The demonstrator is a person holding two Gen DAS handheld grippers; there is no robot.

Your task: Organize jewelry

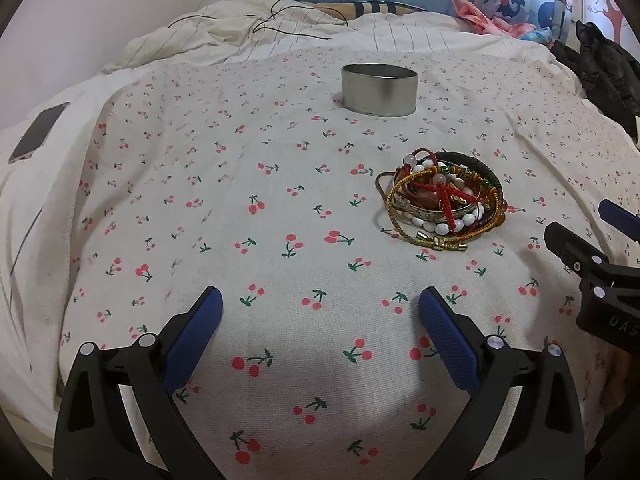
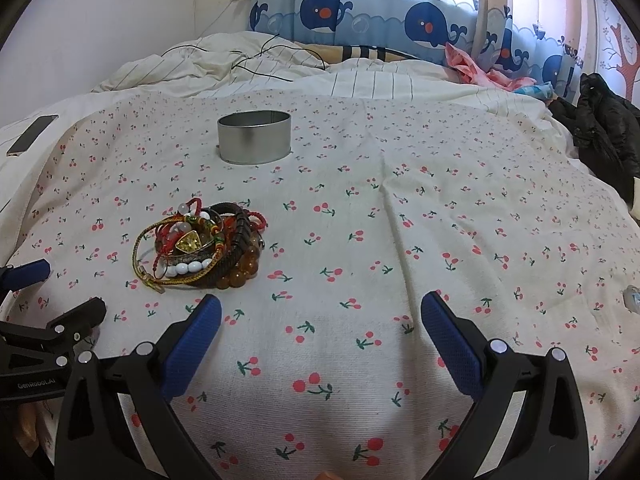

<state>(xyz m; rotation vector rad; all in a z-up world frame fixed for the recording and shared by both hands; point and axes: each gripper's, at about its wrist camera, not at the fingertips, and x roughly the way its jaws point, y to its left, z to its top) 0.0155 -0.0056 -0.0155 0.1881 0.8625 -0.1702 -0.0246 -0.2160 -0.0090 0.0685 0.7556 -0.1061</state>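
**Both grippers wide, jewelry pile untouched on the cloth**

Your left gripper (image 1: 320, 308) has its blue-padded fingers (image 1: 196, 336) spread wide with nothing between them — only the cherry-print white cloth (image 1: 248, 184) shows in the gap. Your right gripper (image 2: 320, 312) is likewise fully spread and holds nothing.

The tangled pile of bracelets (image 1: 442, 204) — red cord, gold braided cord, white beads, amber beads, a dark woven band and a silver bangle — lies on the cloth ahead and to the right of your left gripper, apart from its fingers. From your right gripper the same pile (image 2: 200, 248) sits ahead and to the left, near its left finger but not touching.

The round bare-metal tin (image 1: 380, 90), lidless and upright, stands farther ahead, well beyond the pile. Its inside is not visible from either view.

A phone (image 1: 38, 132) lies far off to the left of your left gripper, on the white bedding.
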